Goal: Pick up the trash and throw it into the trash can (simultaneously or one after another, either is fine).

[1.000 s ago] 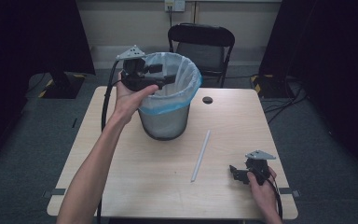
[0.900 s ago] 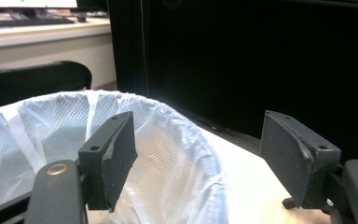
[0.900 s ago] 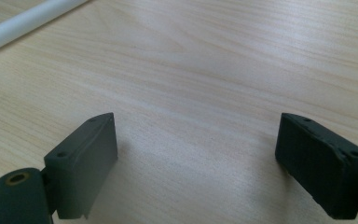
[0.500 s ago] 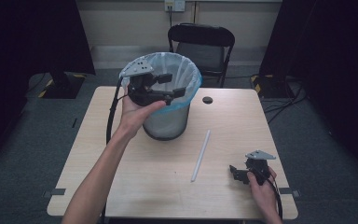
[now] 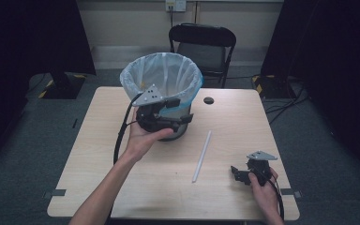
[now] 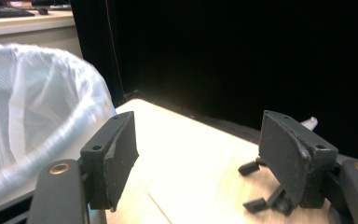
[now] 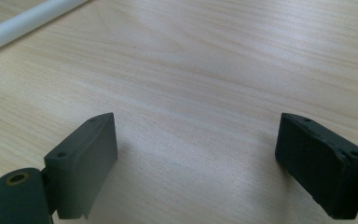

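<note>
A grey bin lined with a white bag stands at the back of the wooden table. My left gripper hovers in front of the bin's near wall, jaws pointing right and open with nothing between them. In the left gripper view the left gripper has the bag's rim on its left. A white rod lies on the table right of centre. My right gripper rests at the table's front right, open and empty. In the right gripper view the right gripper looks over bare wood, with the rod at the top left.
A black chair stands behind the table. A round cable hole sits right of the bin. Dark curtains flank the room on both sides. The right gripper lies beyond my left jaws in the left gripper view.
My left gripper has come down from above the bin's left rim to the front of the bin, nearer the person. Its jaws stay open. The right gripper has not moved.
</note>
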